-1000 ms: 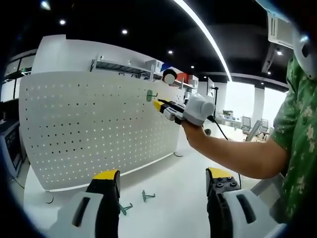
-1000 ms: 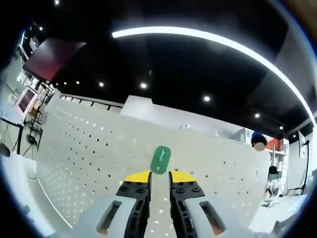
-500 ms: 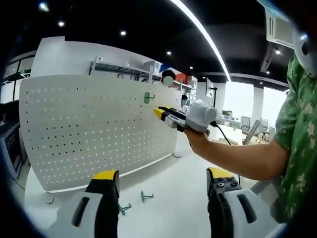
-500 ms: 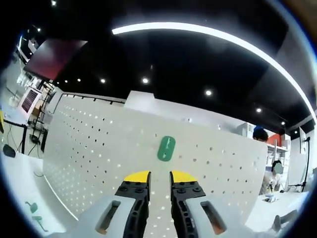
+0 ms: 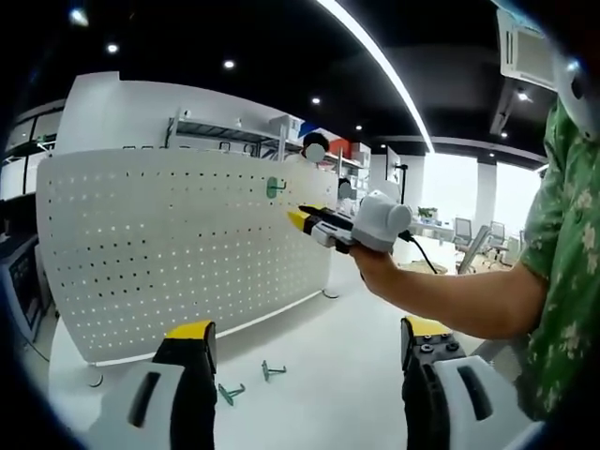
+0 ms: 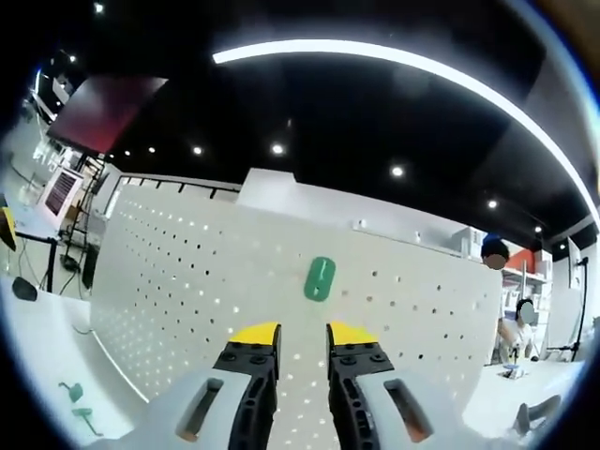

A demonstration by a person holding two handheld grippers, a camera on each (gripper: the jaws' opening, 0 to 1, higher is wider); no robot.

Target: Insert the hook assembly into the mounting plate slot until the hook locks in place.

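Note:
A white pegboard (image 5: 169, 253) stands upright on the table, and a green hook (image 5: 273, 187) is seated in it near its top edge. In the right gripper view the same green hook (image 6: 319, 278) sits on the pegboard (image 6: 187, 281) just above my right gripper (image 6: 292, 334). That gripper's jaws are a narrow gap apart with nothing between them and clear of the hook. A person's hand holds the right gripper (image 5: 298, 217) a short way off the board. Low in the left gripper view, my left gripper (image 5: 305, 337) is wide open and holds nothing.
Two spare green hooks (image 5: 228, 392) (image 5: 272, 371) lie on the white table (image 5: 319, 375) in front of the board; they show again as green hooks (image 6: 77, 398) at lower left. A person's arm and green patterned sleeve (image 5: 562, 281) cross the right side. Shelves and desks stand behind.
The right gripper has drawn back from the board, leaving the green hook seated there, and its jaws have parted slightly. The left gripper has barely moved.

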